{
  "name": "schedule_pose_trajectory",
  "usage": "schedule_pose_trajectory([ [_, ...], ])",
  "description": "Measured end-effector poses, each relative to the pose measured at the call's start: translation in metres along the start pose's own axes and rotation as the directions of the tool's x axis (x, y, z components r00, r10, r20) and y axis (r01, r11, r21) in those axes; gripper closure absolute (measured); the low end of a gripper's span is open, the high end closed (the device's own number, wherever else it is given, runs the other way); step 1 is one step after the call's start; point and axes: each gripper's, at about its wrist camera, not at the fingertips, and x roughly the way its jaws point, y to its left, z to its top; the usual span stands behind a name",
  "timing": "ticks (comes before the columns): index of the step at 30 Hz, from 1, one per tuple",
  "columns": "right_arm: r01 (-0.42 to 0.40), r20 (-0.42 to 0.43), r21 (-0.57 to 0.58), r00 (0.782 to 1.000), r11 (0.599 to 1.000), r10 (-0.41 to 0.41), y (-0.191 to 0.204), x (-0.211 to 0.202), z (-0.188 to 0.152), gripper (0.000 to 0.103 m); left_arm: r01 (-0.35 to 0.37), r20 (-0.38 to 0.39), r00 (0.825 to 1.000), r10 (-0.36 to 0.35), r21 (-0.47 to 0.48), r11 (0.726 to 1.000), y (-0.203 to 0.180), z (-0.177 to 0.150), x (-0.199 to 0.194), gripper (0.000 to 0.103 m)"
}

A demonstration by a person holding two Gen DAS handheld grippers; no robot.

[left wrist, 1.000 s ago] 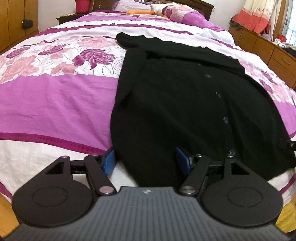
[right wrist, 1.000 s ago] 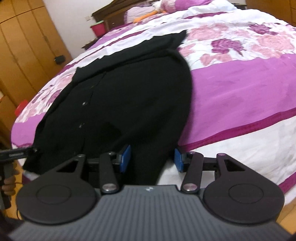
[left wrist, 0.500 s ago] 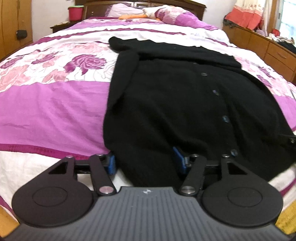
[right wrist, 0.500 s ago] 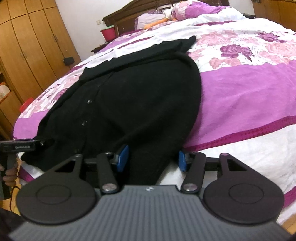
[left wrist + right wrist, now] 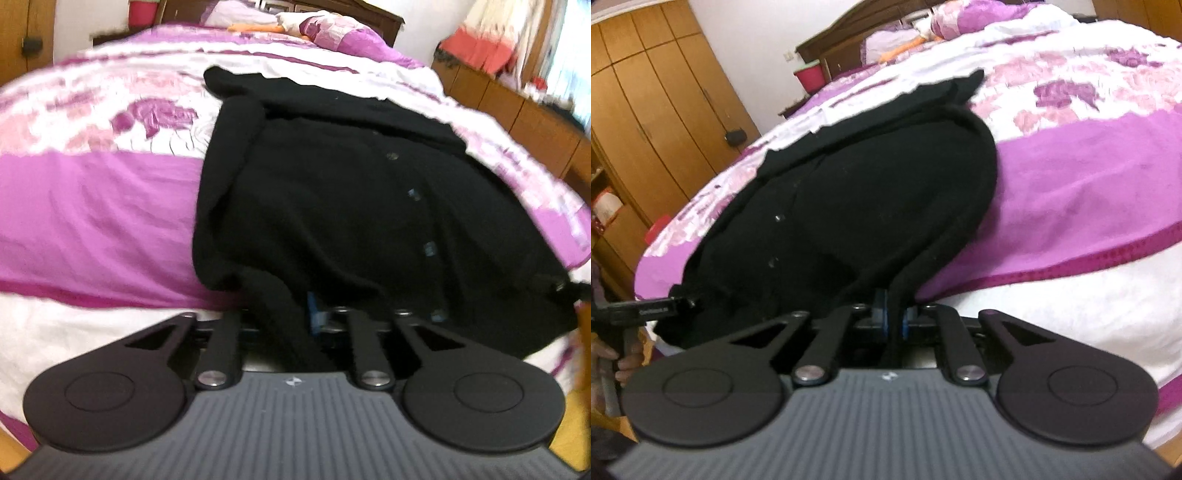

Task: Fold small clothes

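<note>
A black buttoned cardigan [image 5: 332,192] lies spread on the purple floral bedspread [image 5: 92,206], its hem towards me. In the left wrist view my left gripper [image 5: 295,317] is closing on the near left hem; the blue pads [image 5: 314,314] press a bunched fold of cloth. In the right wrist view my right gripper [image 5: 893,315] is closing on the near right hem, with a thin ridge of black fabric pinched between its blue pads [image 5: 881,314]. The cardigan [image 5: 857,199] is pulled up into folds at both grips. The left gripper [image 5: 679,304] also shows at that view's left edge, held by a hand [image 5: 624,362].
The bed fills both views, with pillows [image 5: 332,29] at the headboard. A wooden wardrobe [image 5: 646,110] stands along the left side, a red bucket [image 5: 810,75] on a nightstand, and a wooden dresser [image 5: 517,110] with piled cloth along the right.
Both grippers went from open around the hem to shut on it. The hem now bunches and lifts at each grip. Both views tilted slightly.
</note>
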Motion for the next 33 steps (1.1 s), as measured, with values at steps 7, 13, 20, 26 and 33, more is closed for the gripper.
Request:
schedule_pose_trajectory([
  [7,-0.132,0.105,0.075,0.987,0.988,0.124,0.002,-0.019,0.017,0.094,0.082,0.097,0.992,-0.076,-0.064,0.995,-0.002,0.007,-0.027,0.097],
  [13,-0.22,0.24,0.103,0.952,0.97,0.19,0.002,-0.034,0.043,0.094,0.15,0.264,0.956,-0.125,-0.079,0.985,-0.014,0.04,-0.058,0.097],
  [20,-0.24,0.365,0.099,0.912,0.966,0.189,0.003,-0.046,0.078,0.094,0.197,0.373,0.921,-0.117,-0.185,0.963,-0.016,0.084,-0.067,0.097],
  [26,-0.238,0.415,0.1,0.892,0.966,0.177,0.013,-0.043,0.105,0.094,0.206,0.408,0.909,-0.089,-0.252,0.945,-0.005,0.106,-0.069,0.097],
  [33,-0.214,0.437,0.112,0.888,0.97,0.145,0.024,-0.034,0.132,0.094,0.186,0.442,0.896,-0.045,-0.283,0.941,-0.001,0.132,-0.07,0.097],
])
